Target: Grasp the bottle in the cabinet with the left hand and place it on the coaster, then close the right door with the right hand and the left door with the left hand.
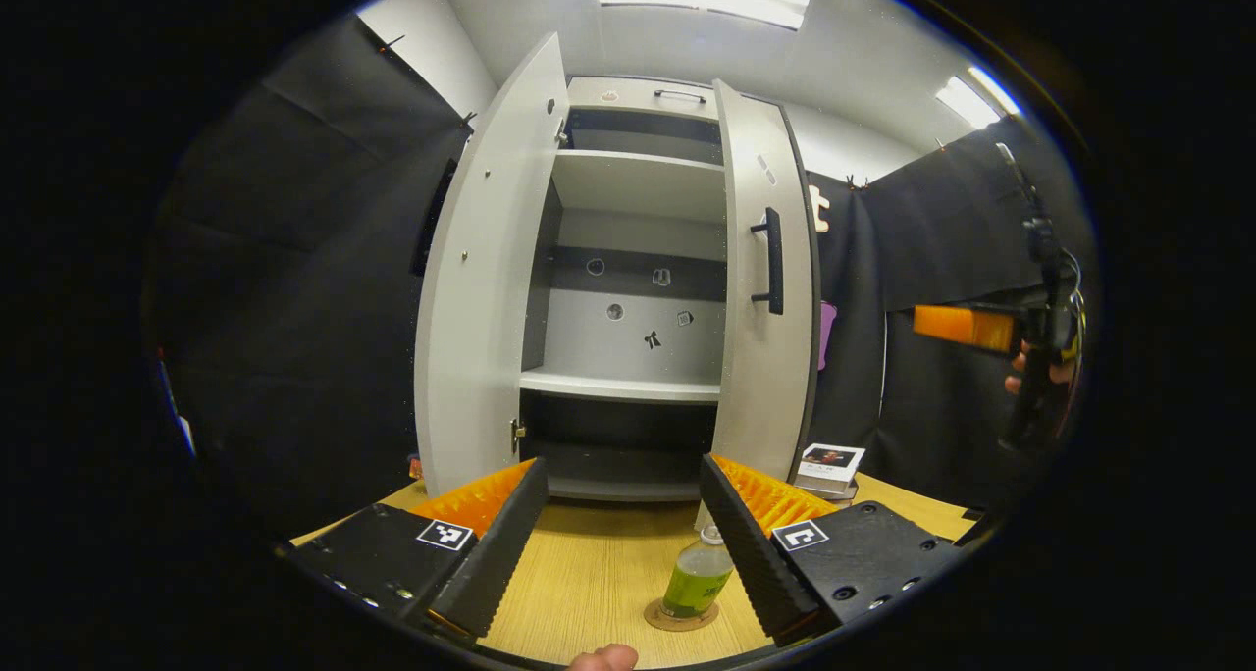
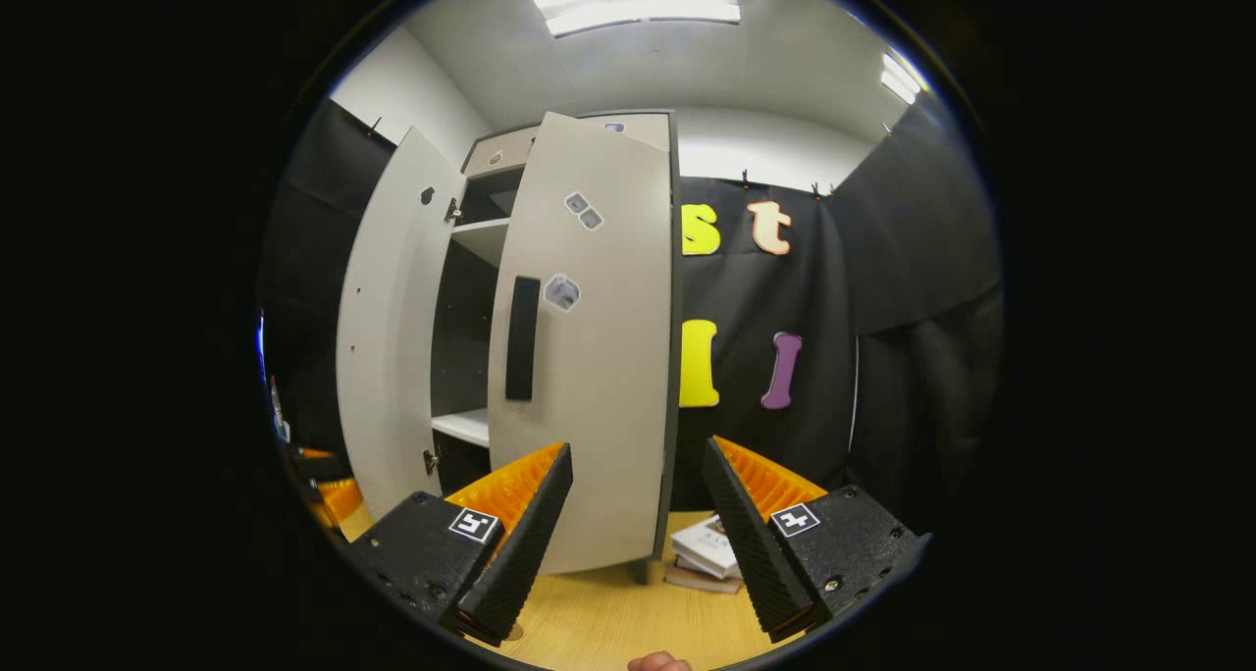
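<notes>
A: Left tool (image 1: 618,553)?
B: Spread wide, holding nothing. The bottle (image 1: 698,578) stands upright on the coaster (image 1: 681,616), on the desk (image 1: 599,573).
A: Right door (image 2: 589,357)?
B: Ajar, probably light and stiff; push its face beside the handle (image 2: 522,337). Right tool (image 2: 638,543) gapes empty too.

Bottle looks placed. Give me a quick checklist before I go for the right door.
1. Bottle upright on coaster: ok.
2. Left gripper open, clear of the bottle: ok.
3. Right gripper open, nothing held: ok.
4. Right door ajar, needs pushing: not ok yet.
5. Left door wide open: not ok yet.
6. Books by the cabinet clear of the right door's swing: cannot tell.
</notes>
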A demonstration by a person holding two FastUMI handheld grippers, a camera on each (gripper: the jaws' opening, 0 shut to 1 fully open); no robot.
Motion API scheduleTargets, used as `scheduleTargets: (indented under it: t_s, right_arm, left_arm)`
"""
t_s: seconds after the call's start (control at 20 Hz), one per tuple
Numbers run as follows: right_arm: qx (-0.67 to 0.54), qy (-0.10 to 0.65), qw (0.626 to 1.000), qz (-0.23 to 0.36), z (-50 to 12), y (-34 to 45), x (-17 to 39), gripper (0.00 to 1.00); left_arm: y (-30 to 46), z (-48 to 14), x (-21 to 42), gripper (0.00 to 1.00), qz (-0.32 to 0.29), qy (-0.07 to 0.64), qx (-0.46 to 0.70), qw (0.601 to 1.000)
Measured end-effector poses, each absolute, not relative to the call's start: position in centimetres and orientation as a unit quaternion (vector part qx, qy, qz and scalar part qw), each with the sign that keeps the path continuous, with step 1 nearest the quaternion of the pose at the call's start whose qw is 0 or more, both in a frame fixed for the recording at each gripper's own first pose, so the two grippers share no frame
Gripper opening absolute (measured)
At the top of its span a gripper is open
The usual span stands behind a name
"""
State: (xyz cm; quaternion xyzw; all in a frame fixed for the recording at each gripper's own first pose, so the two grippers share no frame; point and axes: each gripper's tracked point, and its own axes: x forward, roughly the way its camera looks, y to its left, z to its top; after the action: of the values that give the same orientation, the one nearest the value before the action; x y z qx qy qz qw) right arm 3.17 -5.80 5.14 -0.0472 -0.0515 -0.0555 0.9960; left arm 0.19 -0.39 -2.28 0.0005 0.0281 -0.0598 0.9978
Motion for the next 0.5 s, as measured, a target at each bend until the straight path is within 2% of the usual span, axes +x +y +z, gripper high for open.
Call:
scheduleTargets:
  t_s: [0.1,0.25,0.5]
  right_arm:
    - [-0.052,-0.044,0.994,-0.085,1.9,-6.2,2.4,0.83]
    - [-0.026,-0.014,0.995,-0.093,-2.4,-5.0,2.1,0.83]
    - [0.017,0.019,0.995,-0.096,-5.0,-5.0,1.7,0.83]
  left_arm:
    - [0.3,-2.8,0.3,0.95,-0.049,0.040,-0.008,0.998]
    - [1.4,-1.3,0.1,0.95,-0.032,0.025,-0.034,0.999]
    - [8.0,3.9,-0.3,0.95,0.026,-0.011,-0.018,0.999]
